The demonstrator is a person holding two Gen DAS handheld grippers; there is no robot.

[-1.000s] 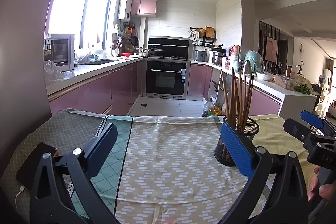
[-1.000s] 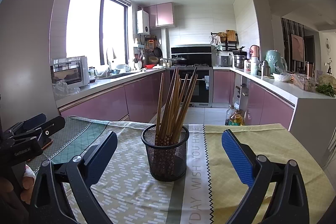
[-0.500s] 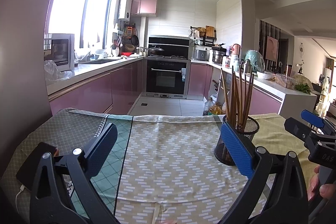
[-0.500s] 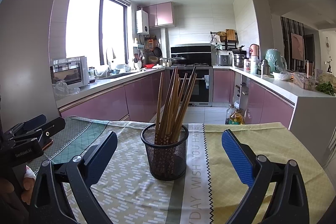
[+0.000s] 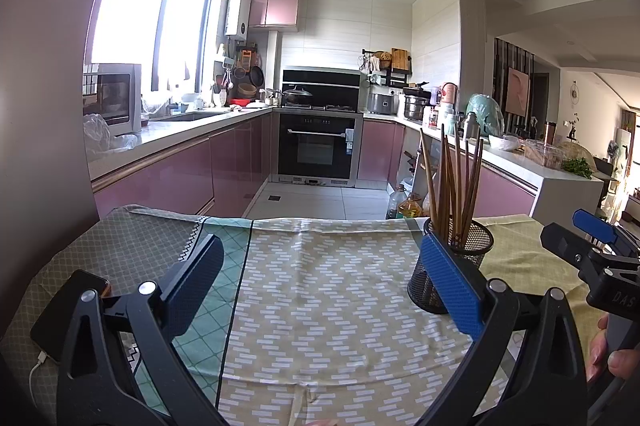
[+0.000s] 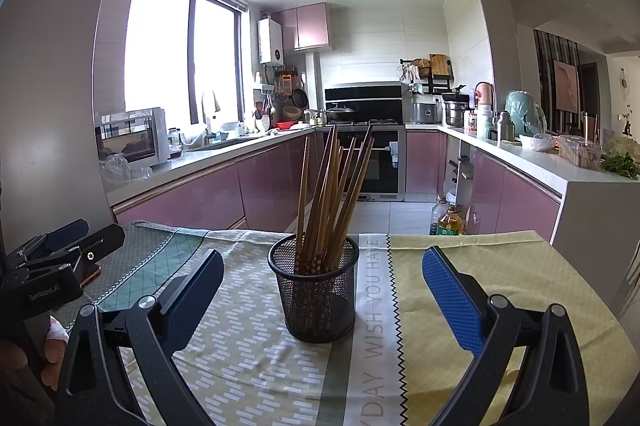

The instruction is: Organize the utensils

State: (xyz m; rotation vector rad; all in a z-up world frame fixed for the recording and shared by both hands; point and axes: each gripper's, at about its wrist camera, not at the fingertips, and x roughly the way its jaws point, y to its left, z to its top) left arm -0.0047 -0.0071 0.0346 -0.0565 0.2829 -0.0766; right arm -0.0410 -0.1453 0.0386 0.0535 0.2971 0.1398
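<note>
Both my grippers, left gripper (image 5: 320,282) and right gripper (image 6: 322,290), are wide apart and hold nothing. I should slowly reach the chopsticks (image 6: 332,198) in the mesh cup (image 6: 314,294), not tip it.

The tablecloth (image 6: 460,266) carries a pale printed band beside the mesh holder, its grey capitals reading "WISH YOU HAVE" and, nearer the camera, "DAY". The left gripper (image 6: 60,246), seen from the right wrist view, bears white lettering "GenRobot.AI" on its black body. The right gripper (image 5: 592,242), in the left wrist view, shows the letters "DAS", cut off at the frame edge.
</note>
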